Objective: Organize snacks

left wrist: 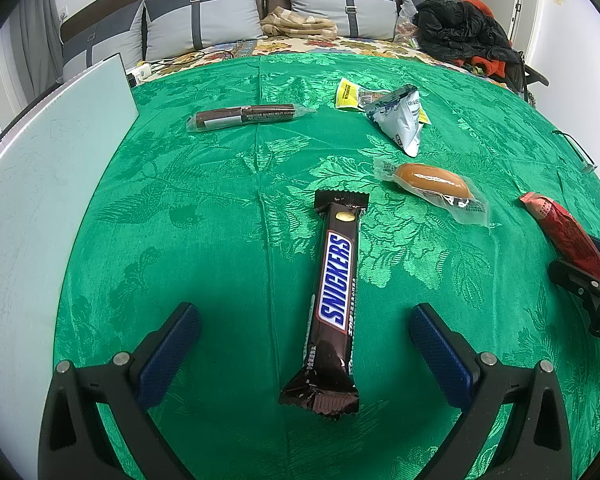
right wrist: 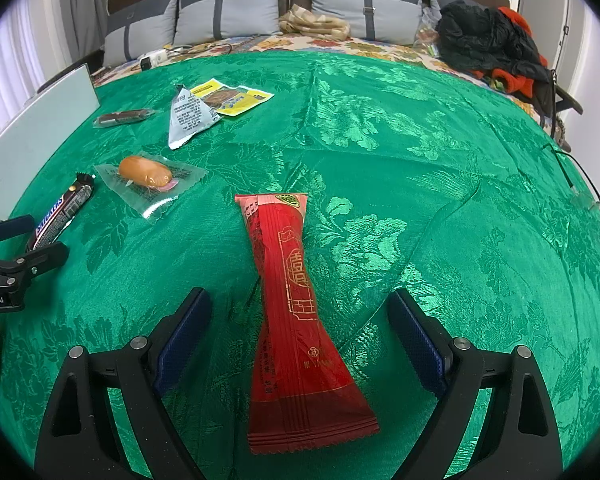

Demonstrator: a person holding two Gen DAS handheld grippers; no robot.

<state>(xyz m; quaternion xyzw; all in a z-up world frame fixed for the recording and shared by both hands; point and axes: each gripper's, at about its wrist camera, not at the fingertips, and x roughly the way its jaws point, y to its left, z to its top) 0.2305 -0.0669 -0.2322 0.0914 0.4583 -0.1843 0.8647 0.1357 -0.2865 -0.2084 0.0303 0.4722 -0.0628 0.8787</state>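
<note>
A Snickers bar [left wrist: 334, 300] was seen lying on the green-clothed surface [left wrist: 204, 216] between the spread fingers of the left gripper [left wrist: 304, 336], untouched. A red packet [right wrist: 296, 320] was likewise framed by the right gripper [right wrist: 300, 320], fingers apart.

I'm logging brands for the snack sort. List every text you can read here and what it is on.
"SNICKERS": on the brown bar between the left gripper's open fingers.
"Robot.AI", start cut off: on the left gripper's body, in the right wrist view.
Red pack between the right gripper's fingers: gold characters, too stylised to read.
Silver pouch, yellow pouch, sausage wrap, brown stick: print too small.
</note>
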